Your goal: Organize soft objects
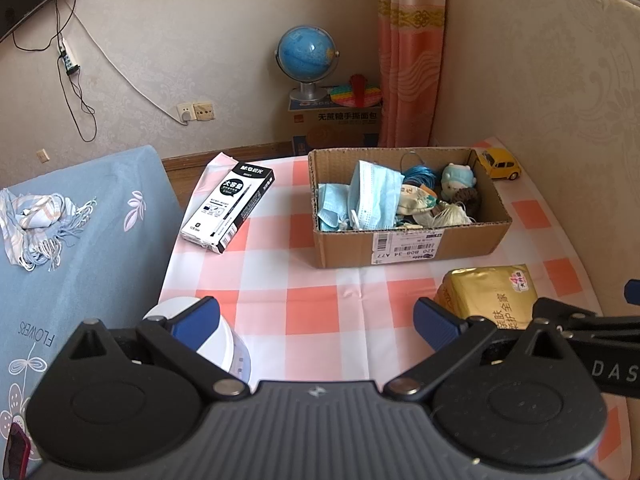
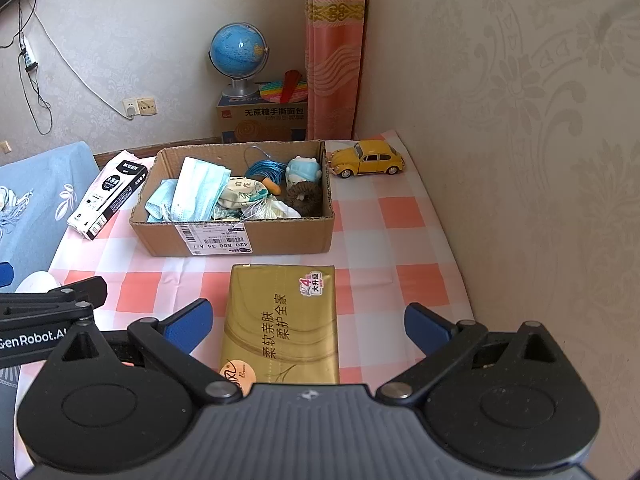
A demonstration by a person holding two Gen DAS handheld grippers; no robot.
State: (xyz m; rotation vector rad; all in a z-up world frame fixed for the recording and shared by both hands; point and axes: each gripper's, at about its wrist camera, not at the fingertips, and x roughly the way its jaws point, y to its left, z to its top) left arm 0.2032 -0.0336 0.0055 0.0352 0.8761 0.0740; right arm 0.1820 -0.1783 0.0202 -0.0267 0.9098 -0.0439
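A gold tissue pack (image 2: 282,320) is seen lying flat on the pink-and-white checked cloth (image 2: 404,216), directly ahead of the right gripper (image 2: 308,326) and between its two blue pads, which are spread wide and hold nothing. The pack's long axis is aligned with the direction in which the fingers point, so its two long sides face the pads; whether either pad is touching it cannot be told. From the left wrist view the same pack (image 1: 486,294) is found off to the right of the left gripper (image 1: 316,322), whose jaws are likewise wide and empty, with only bare cloth between them. The right hand is therefore judged to be the nearer one for this pack.

Just beyond the pack's far end an open cardboard box (image 2: 240,236) is placed, already filled with blue face masks (image 2: 198,190), a coil of blue cord (image 2: 264,170), a small plush figure (image 2: 304,172) and a brown knitted ring (image 2: 306,196). A straight forward carry over the near wall is thought to be required. A yellow toy car (image 2: 368,158) and a black-and-white pen box (image 2: 108,192) stand outside the box, one on each side.
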